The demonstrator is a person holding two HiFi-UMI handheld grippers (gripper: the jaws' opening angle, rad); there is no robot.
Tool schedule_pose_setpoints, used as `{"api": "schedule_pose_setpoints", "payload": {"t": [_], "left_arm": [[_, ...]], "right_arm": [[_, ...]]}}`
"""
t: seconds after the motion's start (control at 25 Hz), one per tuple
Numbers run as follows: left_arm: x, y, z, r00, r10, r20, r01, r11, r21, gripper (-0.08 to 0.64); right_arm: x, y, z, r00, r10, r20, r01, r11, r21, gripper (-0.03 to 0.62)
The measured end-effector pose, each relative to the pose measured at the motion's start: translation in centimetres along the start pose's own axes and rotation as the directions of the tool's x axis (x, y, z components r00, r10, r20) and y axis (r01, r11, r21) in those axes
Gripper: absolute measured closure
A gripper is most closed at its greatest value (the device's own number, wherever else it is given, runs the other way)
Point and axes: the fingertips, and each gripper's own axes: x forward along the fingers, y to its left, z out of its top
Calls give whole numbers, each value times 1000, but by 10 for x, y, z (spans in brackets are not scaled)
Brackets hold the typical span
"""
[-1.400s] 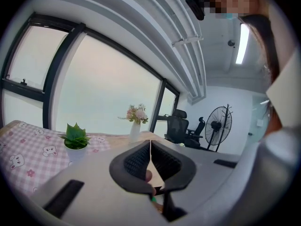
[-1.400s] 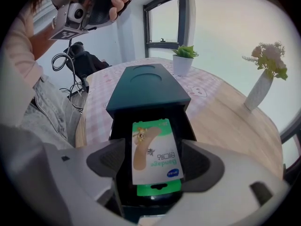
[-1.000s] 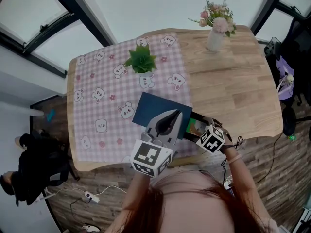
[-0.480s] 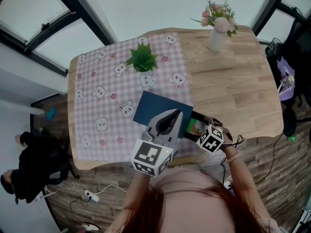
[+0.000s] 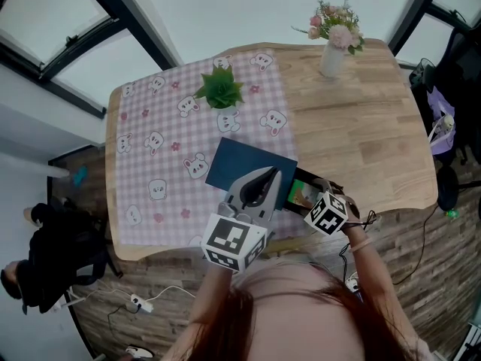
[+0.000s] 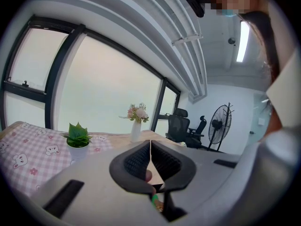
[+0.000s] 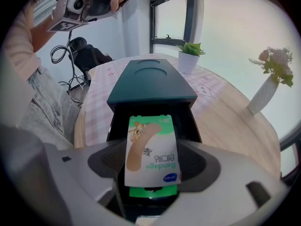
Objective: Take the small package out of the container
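A dark teal box, the container (image 5: pixel 244 168) (image 7: pixel 150 84), lies on the table with its drawer pulled out towards me. The small package (image 7: pixel 151 149) (image 5: pixel 304 195), a white and green bandage pack, sticks out of the open drawer. My right gripper (image 7: pixel 151 166) (image 5: pixel 310 200) is at the drawer front. Its jaws are closing, the package stands between them and its two long edges meet the pads. My left gripper (image 6: pixel 150 145) (image 5: pixel 270 177) is shut on nothing and is held in the air above the container's near end.
A pink checked cloth (image 5: pixel 161 164) covers the left half of the wooden table (image 5: pixel 361 134). A small potted plant (image 5: pixel 219 91) and a vase of flowers (image 5: pixel 333 47) stand at the far side. The table's near edge runs just below the container. A black bag (image 5: pixel 56 254) lies on the floor at left.
The right gripper's marker cube has shifted slightly at the drawer. The left gripper and the container have stayed in place.
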Motion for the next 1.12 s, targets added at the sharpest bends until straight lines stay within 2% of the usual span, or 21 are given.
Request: {"api": "schedule_pose_setpoints", "payload": {"t": [0.56,1.12], "left_arm": [[-16,-28,5,999,-5,34,4,1000,23,548],[-39,-48,8,998,-1,58,-1,999,40,548]], "right_arm": [[-31,3,5,992,-63,107,54,995,84,255],[-71,8,14,963,-159,219,123,978,170,258]]}}
